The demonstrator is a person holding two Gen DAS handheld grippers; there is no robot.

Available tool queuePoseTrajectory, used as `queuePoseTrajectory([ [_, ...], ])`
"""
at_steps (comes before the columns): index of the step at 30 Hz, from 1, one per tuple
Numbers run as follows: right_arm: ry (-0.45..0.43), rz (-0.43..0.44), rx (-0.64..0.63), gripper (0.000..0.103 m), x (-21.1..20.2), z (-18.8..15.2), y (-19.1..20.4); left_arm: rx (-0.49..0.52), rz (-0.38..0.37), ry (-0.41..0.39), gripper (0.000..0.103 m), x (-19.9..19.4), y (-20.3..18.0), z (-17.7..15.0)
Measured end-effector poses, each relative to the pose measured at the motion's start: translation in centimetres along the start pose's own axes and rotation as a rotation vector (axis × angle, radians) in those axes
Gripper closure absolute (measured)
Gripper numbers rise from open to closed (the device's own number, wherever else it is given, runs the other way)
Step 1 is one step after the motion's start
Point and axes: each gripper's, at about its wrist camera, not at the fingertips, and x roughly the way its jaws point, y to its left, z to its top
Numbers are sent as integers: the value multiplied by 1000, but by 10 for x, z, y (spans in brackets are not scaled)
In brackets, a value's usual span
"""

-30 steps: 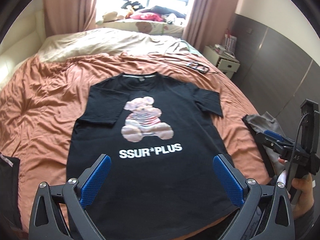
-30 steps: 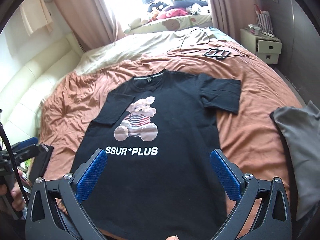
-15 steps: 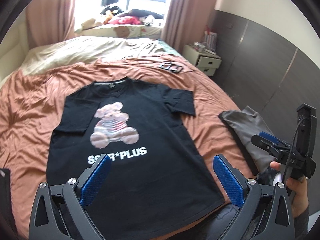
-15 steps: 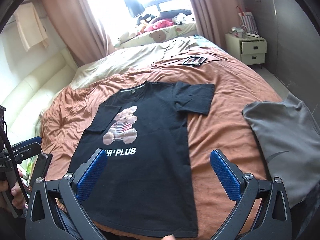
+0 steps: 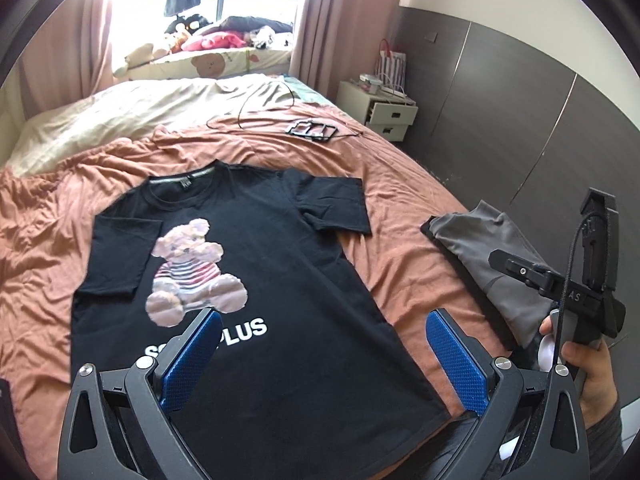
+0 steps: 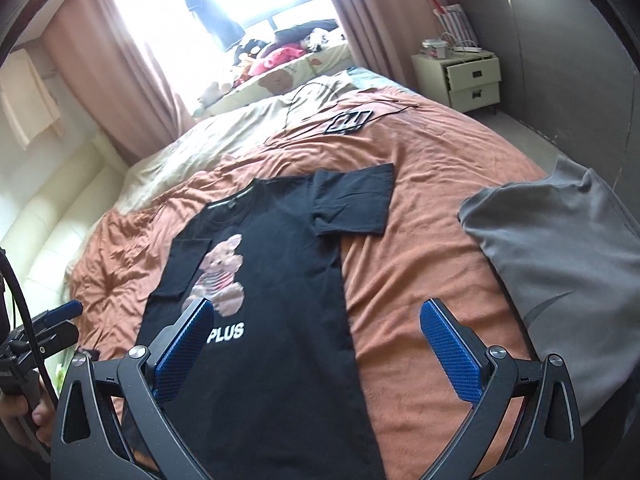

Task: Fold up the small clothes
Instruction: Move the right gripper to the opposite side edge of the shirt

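both views swung rightward, black t-shirt [image 5: 256, 280] lettering half hidden behind wide-apart jaws

- A black short-sleeved cotton T-shirt [image 5: 276, 280] with a pinkish teddy-bear print and white "PLUS" lettering lies flat, face up and unfolded on the rust-orange bedspread [image 5: 400, 184], collar away from the left tongs [image 5: 324, 356], hem beneath them.
- A grey folded garment [image 6: 560, 248] lies right of the right tongs [image 6: 316, 340], apart from the shirt.

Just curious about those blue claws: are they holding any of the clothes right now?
No. The left gripper and the right gripper are both open, above the black T-shirt, gripping nothing.
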Motion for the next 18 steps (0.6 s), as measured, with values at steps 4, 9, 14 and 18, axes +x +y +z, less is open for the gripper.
queuePoseTrajectory([
  [4,-19,4,18,0,20,4,-4,11,-29,13,1,30,7,8],
  [9,-13,14,49,0,54,6,-14,6,-34,32,3,60,14,19],
  [14,10,25,74,0,86,16,-29,-20,-53,34,7,85,24,32],
  [18,28,35,97,2,108,26,-41,-23,-49,41,10,107,29,46],
])
